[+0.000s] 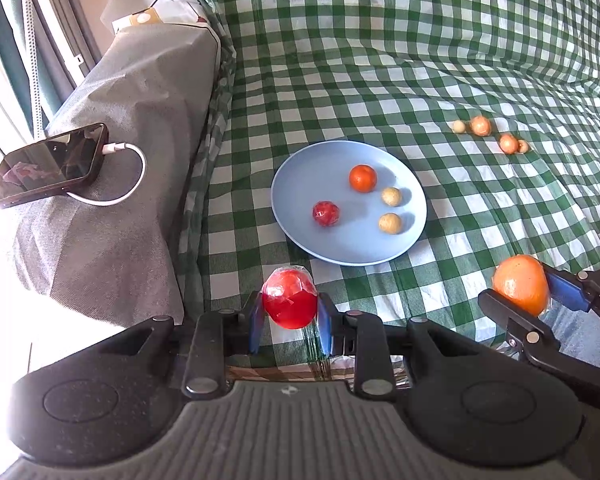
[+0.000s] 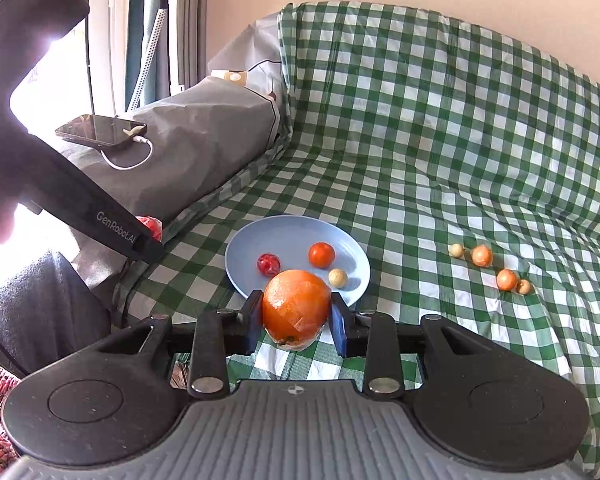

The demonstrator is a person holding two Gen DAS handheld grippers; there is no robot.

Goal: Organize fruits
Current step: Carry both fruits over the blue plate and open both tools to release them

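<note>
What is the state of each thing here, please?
left gripper: shut on red fruit
right gripper: shut on orange fruit
blue plate: on the cloth, holding four small fruits
four small fruits on the cloth: loose, off the plate
phone: lying flat, cable plugged in

Strong daylight from left window [image 2: 100,40], blown-out glare there; sharp centre, fisheye-bent edges, short shadows falling right.

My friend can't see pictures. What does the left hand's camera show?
The left gripper holds a red fruit just short of a blue plate with four small fruits on a green checked cloth. At right, the right gripper holds an orange fruit.
</note>
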